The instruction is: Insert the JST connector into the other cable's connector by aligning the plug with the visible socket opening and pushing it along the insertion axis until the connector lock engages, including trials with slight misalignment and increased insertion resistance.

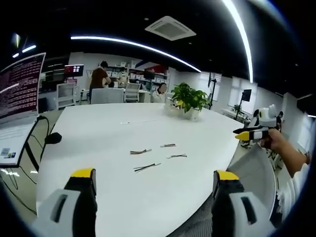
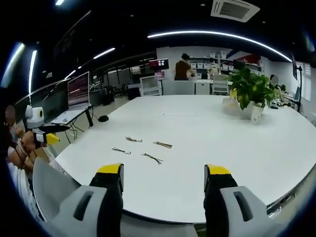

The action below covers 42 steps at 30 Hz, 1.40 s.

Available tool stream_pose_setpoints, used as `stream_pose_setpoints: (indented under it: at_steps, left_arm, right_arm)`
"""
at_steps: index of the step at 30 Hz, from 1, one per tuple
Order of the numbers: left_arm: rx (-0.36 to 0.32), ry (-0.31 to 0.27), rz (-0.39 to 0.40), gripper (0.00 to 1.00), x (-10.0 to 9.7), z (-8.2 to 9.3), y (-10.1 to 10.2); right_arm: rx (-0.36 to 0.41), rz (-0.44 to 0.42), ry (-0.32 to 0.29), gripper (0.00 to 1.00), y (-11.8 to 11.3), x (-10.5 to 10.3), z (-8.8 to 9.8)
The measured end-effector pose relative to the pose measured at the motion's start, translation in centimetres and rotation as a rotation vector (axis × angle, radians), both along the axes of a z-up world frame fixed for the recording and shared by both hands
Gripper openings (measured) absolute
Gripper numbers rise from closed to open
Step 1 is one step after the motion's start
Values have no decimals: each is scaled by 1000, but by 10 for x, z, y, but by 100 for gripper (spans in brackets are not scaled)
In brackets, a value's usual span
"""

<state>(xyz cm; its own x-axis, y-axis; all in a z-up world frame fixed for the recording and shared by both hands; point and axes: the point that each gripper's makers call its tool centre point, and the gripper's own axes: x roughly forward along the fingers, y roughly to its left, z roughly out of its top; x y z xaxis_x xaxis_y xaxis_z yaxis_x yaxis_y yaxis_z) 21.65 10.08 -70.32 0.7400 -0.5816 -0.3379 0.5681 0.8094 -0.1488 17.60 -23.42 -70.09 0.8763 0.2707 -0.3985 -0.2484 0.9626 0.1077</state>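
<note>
Left gripper view shows the left gripper (image 1: 154, 185) spread wide and empty; the right gripper (image 2: 163, 181) likewise. Four short thin wired JST cables (image 1: 146, 167) lie mid-table on the white round table (image 1: 98, 123): light, floppy, best pinched at the connector housings.

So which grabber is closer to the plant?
The right one. The right gripper is held off the table edge on the side where the plant stands. The left gripper is further back along that edge.
</note>
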Motion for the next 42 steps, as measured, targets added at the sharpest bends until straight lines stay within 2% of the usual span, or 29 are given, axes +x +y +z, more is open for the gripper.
stream_pose_setpoints:
  at_steps: [11,20,25,29,32,34,36,38,40,42]
  left_arm:
    - [-23,-13,18,98,-2,6,1]
    - [-49,-5,2,99,8,10,-15]
    - [-40,-11,9,99,21,14,-23]
    - [-89,-40,12,99,34,30,-32]
    - [-73,-41,0,99,47,31,-36]
    - [-56,-37,-38,99,53,30,-41]
    - [-63,-41,-87,99,58,31,-46]
    - [-105,-27,-125,99,64,35,-50]
    - [-153,-48,-149,99,70,45,-53]
    - [-156,-61,-173,99,76,50,-53]
  right_arm:
    - [12,-17,-20,64,-7,1,6]
    - [23,-38,-48,65,-20,7,19]
    - [20,-14,-51,65,-30,23,25]
    - [30,5,-63,65,-35,39,30]
    - [38,35,-62,65,-35,51,33]
    - [10,54,-67,65,-37,59,35]
    - [-13,99,-97,64,-35,68,41]
    - [-13,122,-110,64,-35,75,45]
    - [-18,136,-131,68,-37,84,50]
    - [-48,215,-159,72,-32,91,54]
